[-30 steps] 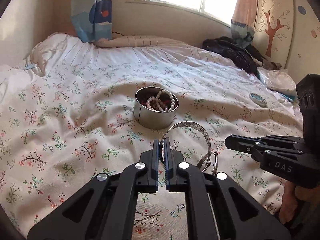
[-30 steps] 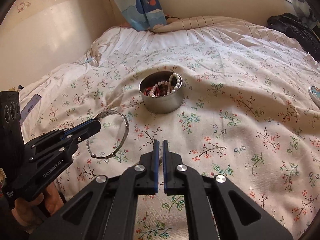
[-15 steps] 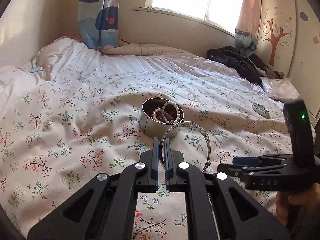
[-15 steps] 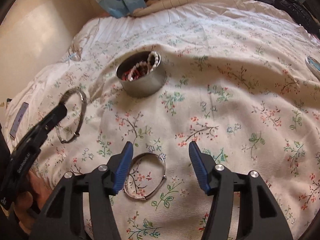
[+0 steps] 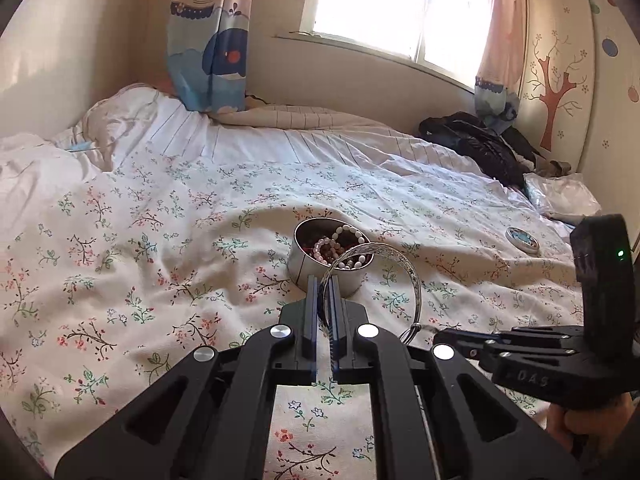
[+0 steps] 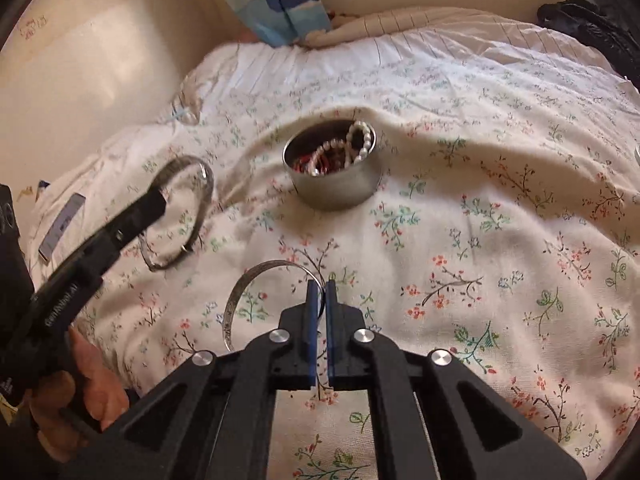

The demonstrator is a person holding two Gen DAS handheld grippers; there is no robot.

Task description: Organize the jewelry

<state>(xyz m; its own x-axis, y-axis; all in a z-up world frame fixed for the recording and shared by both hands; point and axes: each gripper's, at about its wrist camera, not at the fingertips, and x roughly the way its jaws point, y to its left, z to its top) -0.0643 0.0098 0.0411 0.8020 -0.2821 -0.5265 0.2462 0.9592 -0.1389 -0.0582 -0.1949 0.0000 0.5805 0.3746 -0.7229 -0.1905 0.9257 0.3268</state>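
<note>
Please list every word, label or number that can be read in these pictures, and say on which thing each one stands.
"DAS": on the side of the right gripper, seen from the left wrist.
"GenRobot.AI": on the side of the left gripper, blurred, read only in part.
Flat card at the bed's edge: too blurred to read.
</note>
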